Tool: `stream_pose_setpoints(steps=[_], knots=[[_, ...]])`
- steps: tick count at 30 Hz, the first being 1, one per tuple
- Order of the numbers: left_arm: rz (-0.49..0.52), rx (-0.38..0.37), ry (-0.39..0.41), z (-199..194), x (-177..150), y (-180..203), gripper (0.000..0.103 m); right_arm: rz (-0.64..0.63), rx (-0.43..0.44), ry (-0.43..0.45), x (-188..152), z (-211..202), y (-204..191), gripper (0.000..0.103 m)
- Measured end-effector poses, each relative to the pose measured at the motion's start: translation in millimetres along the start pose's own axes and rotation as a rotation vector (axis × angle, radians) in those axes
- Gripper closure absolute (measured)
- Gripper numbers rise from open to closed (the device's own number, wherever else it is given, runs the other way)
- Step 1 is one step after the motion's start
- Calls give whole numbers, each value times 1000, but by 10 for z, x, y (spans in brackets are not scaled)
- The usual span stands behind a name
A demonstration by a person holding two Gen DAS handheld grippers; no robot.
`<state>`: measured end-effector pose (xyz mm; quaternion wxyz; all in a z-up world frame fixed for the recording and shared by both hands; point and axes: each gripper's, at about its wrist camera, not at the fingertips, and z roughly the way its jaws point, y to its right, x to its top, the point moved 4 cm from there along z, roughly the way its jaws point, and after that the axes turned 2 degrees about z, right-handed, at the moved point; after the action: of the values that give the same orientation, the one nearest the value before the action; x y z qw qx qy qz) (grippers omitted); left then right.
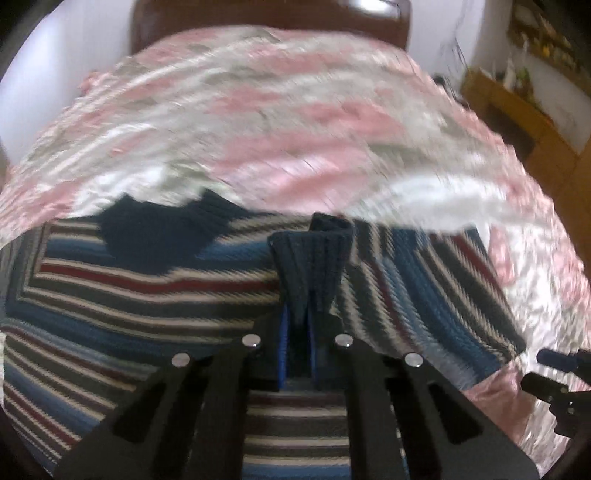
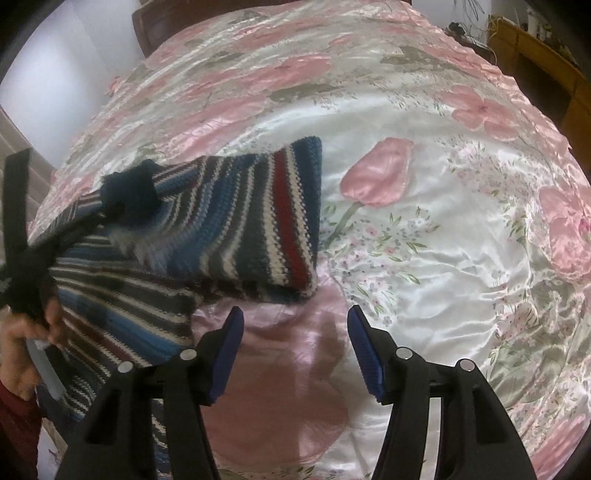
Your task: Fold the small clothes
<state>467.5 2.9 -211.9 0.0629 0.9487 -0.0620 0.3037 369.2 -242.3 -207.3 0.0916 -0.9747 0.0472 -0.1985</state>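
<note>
A small knitted sweater [image 1: 122, 295] with blue, white, grey and dark red stripes lies on a flowered satin bedspread [image 1: 295, 122]. My left gripper [image 1: 298, 325] is shut on the dark navy ribbed cuff [image 1: 314, 254] of one sleeve, held up over the sweater's body. In the right wrist view the sweater [image 2: 240, 221] lies at the left with that sleeve folded across it, and the left gripper [image 2: 22, 236] shows at the far left edge in a hand [image 2: 22, 347]. My right gripper [image 2: 295, 347] hovers open over bare bedspread [image 2: 424, 240], just right of the sweater, holding nothing.
A dark wooden headboard [image 1: 266, 18] stands at the far end of the bed. A wooden cabinet [image 1: 524, 122] is off the bed's right side. White walls lie beyond. The bedspread stretches wide to the right of the sweater.
</note>
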Motion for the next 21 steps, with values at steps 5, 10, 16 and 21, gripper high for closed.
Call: stream_pose_setpoints(steps=[5,10,16,21], knots=[[-73,81,80,-262,151,-615,96,1,33,8,36,-35,-114,44],[-120,168,100,-339,228,-1277,96,-17,66,-8,65,69,-327,42],[-133,183,-3,-57,-3,-1788,88,31,149,-77,144,421,-611,37],[-256,116,-31,4,-289,-2086,59,120,198,-141,255,797,-661,41]])
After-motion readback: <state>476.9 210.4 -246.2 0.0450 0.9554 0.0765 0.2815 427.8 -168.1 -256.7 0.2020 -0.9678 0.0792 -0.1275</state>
